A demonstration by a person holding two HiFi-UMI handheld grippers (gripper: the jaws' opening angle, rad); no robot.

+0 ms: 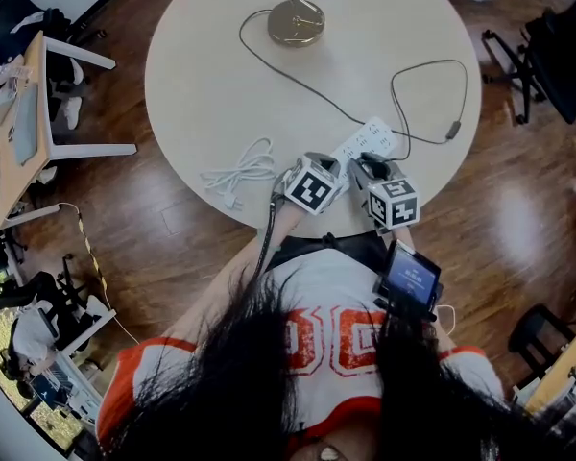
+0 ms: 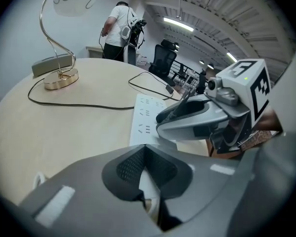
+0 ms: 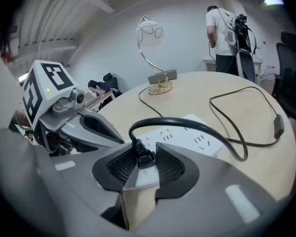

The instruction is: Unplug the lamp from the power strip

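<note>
The gold lamp [image 1: 296, 22] stands at the far side of the round table [image 1: 202, 75]. Its black cord [image 1: 317, 92] runs to the white power strip [image 1: 372, 138] near the front edge. In the right gripper view the black plug [image 3: 141, 155] sits in the near end of the power strip [image 3: 192, 135], and my right gripper [image 3: 145, 158] is shut on the plug, a pad on each side. My left gripper [image 2: 147, 171] is shut on the near end of the power strip [image 2: 146, 116], just left of the right gripper [image 2: 192, 118].
A coiled white cable [image 1: 240, 173] lies on the table left of the grippers. The lamp cord loops to the right with an inline switch [image 1: 453, 131]. A person [image 2: 119, 31] stands beyond the table. Office chairs [image 1: 533, 60] and desks ring the table on the wooden floor.
</note>
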